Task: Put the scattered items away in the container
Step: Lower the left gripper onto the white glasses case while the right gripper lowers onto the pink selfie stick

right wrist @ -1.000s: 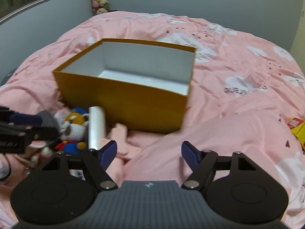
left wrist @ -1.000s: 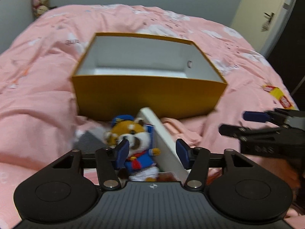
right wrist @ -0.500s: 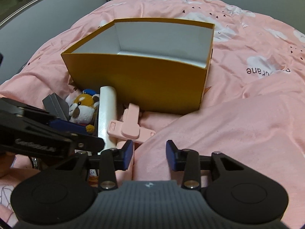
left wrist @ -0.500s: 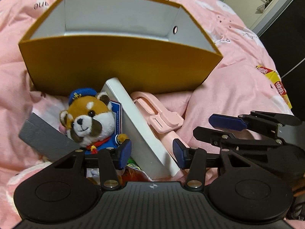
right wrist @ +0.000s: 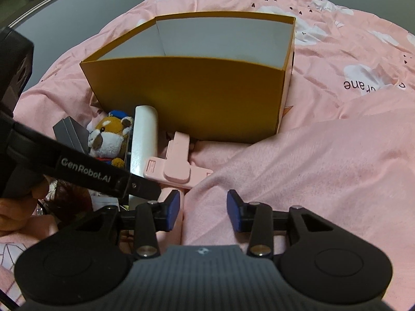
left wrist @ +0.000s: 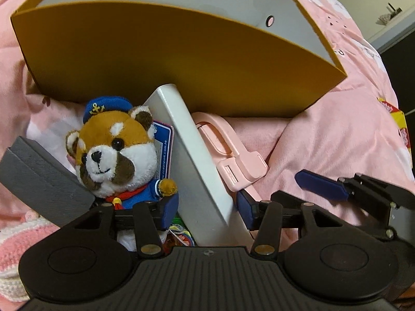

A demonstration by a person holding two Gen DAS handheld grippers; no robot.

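A yellow cardboard box (left wrist: 166, 59) with a white inside stands on the pink bedding (right wrist: 324, 168). In front of it lie a red panda plush (left wrist: 114, 153), a leaning white flat box (left wrist: 192, 160), a pink plastic clip (left wrist: 233, 155) and a grey case (left wrist: 39, 178). My left gripper (left wrist: 207, 211) straddles the lower end of the white box; its jaws are opening and the pads do not visibly press. My right gripper (right wrist: 203, 207) hovers just before the pink clip (right wrist: 176, 165), its jaws opening with only bedding between them. Its fingers (left wrist: 321, 185) show at the right.
A yellow and red snack packet (left wrist: 399, 124) lies at the bed's right edge. A knitted pink and white item (left wrist: 15, 238) sits at lower left, and a colourful wrapper (left wrist: 181, 235) under the left gripper. A person's hand (right wrist: 15, 207) holds the left gripper's body.
Both grippers have sunk toward the pile before the yellow box. The left one shifted from the plush to straddle the white box. The right jaws have narrowed.
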